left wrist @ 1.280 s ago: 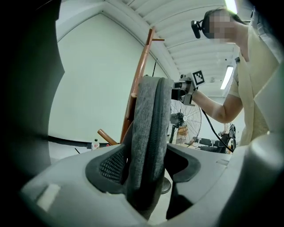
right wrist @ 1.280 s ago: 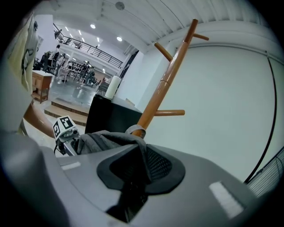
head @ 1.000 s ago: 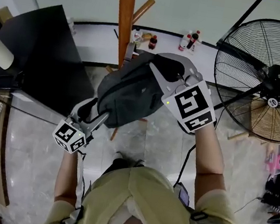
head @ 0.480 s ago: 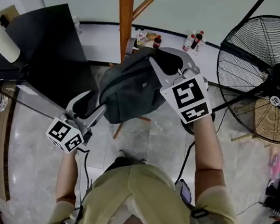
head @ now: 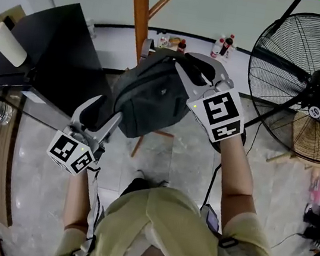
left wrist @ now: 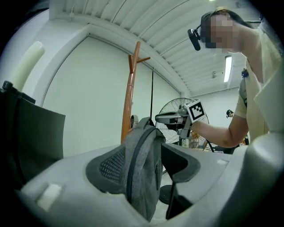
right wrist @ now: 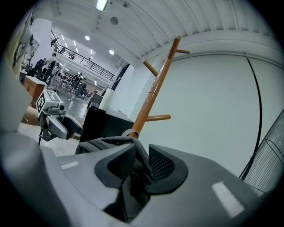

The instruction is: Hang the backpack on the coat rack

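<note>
A grey backpack [head: 150, 96] hangs in the air between my two grippers, just in front of the wooden coat rack [head: 138, 6]. My left gripper [head: 104, 120] is shut on the bag's lower end; grey fabric [left wrist: 142, 177] fills the gap between its pads. My right gripper [head: 197, 70] grips the bag's top, beside the pole. Its jaws have just been opening, and dark fabric [right wrist: 102, 144] still sits pinched between the pads. The rack's pole and pegs [right wrist: 155, 91] rise straight ahead. The grey carry loop lies against the pole.
A large black floor fan [head: 311, 88] stands to the right. A black cabinet [head: 44, 58] with a white roll [head: 8, 43] on it stands at left. Small bottles [head: 221, 44] line the wall behind the rack. Clutter lies at far right.
My left gripper has lifted the bag's lower end and shifted a little left. The bag's top has moved closer to the pole. My right gripper has hardly moved.
</note>
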Demonstrator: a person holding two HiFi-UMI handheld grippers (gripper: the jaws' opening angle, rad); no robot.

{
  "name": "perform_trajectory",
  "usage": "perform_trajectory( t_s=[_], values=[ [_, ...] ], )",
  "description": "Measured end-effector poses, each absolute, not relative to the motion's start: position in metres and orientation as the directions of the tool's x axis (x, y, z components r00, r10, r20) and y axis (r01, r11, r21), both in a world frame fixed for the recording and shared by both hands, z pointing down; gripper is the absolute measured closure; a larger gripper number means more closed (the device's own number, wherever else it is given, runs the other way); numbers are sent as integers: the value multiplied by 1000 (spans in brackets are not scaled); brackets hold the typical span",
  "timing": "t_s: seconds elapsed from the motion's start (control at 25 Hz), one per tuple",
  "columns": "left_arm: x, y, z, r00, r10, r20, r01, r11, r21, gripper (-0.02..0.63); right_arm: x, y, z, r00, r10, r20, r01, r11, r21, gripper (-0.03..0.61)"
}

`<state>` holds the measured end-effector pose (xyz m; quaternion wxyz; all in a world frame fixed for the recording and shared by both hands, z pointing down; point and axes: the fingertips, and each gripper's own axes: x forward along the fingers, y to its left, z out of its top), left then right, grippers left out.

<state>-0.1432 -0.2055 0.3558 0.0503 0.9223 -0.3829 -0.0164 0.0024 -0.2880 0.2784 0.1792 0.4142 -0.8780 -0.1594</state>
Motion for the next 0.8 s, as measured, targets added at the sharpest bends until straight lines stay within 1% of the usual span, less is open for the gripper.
perform_trajectory(
  t_s=[0.08, 0.2, 0.24, 0.36, 0.48, 0.56, 0.6, 0.8],
  values=[
    [-143, -206, 347, 696, -718, 0, -713, -691, 117, 369, 11, -283, 278, -583, -796, 161, -694, 592, 410, 479],
    [-149, -208, 330, 667, -744, -47, -727, -663, 178, 372, 17, -271, 279, -577, -804, 143, -718, 583, 379, 502],
    [-150, -208, 323, 662, -746, -70, -723, -661, 200, 391, 19, -267, 279, -576, -805, 140, -723, 582, 372, 503],
    [-148, -208, 311, 659, -745, -102, -713, -663, 230, 401, 24, -256, 281, -573, -810, 126, -741, 578, 342, 509],
    [-144, -206, 311, 655, -752, -70, -724, -652, 225, 403, 32, -245, 283, -573, -812, 107, -765, 577, 286, 527],
    [-142, -204, 313, 651, -758, -48, -733, -644, 219, 405, 39, -236, 286, -566, -819, 98, -781, 570, 256, 568],
    [-141, -203, 313, 647, -762, -42, -739, -639, 215, 416, 42, -233, 289, -560, -823, 97, -787, 565, 247, 575],
    [-137, -200, 310, 630, -777, -19, -764, -623, 165, 471, 56, -219, 298, -524, -848, 79, -824, 528, 206, 575]
  ],
)
